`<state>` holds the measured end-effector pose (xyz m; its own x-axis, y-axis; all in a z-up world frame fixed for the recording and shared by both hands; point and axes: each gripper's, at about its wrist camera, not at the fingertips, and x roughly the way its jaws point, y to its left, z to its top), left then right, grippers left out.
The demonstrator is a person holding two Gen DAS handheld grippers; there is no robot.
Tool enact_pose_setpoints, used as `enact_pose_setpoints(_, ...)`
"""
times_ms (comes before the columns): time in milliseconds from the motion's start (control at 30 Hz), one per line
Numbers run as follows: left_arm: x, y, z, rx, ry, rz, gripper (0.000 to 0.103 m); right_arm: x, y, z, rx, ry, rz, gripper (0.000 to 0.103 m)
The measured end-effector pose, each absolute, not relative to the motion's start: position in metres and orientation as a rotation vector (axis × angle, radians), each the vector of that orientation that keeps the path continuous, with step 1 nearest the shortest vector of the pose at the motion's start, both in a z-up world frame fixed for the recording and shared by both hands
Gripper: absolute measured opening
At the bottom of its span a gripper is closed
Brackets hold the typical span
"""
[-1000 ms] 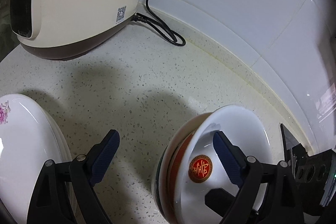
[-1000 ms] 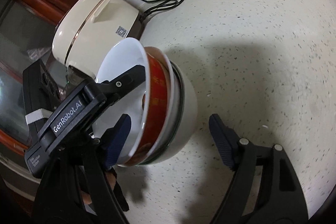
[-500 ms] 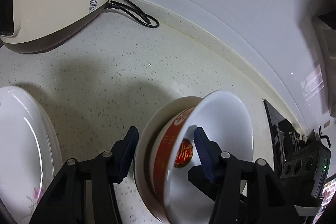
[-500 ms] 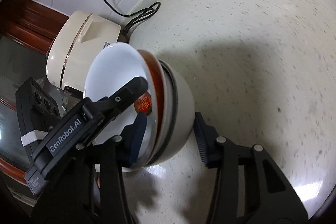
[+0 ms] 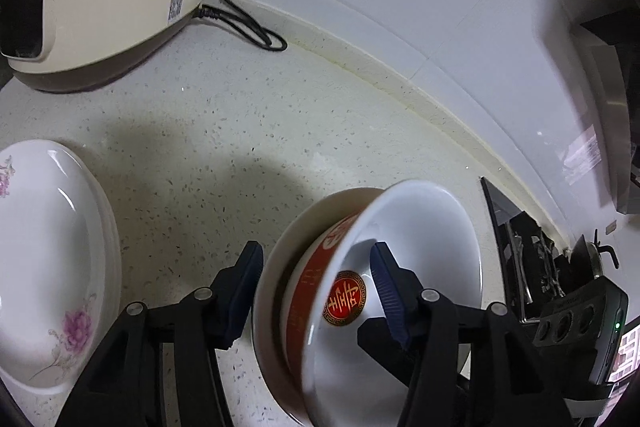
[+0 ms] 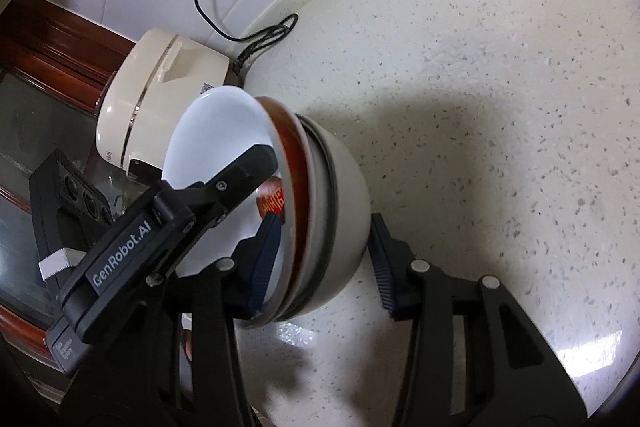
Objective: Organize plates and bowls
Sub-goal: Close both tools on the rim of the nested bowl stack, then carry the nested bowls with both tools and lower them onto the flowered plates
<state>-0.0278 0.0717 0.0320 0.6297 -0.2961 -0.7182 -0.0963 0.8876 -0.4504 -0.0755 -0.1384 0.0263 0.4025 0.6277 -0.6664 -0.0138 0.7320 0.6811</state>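
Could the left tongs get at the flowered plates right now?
Probably not: the left tongs are clamped across the stacked bowls, so they are occupied, though the flowered plates sit unobstructed beside them.

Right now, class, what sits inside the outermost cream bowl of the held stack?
Nested inside the cream bowl is a red-banded bowl, and inside that a white bowl with a red-and-gold emblem. Any bowl between them is hidden; only rims show.

"GenRobot.AI" on left hand-held gripper (white lettering)
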Motion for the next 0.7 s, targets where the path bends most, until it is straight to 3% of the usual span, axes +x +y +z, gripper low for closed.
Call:
enact_pose_setpoints(333, -0.053, 0.123, 0.068, -0.531, 0.788, -0.061, 0.059, -0.08, -0.086, 0.064, 0.588, 1.052, 0.522, 0.048)
enact_pose_setpoints(700, -0.089, 0.212, 0.074, -0.582, 0.745, 0.064, 0.06, -0.087, 0.006, 0.063, 0.525, 1.098, 0.66, 0.048)
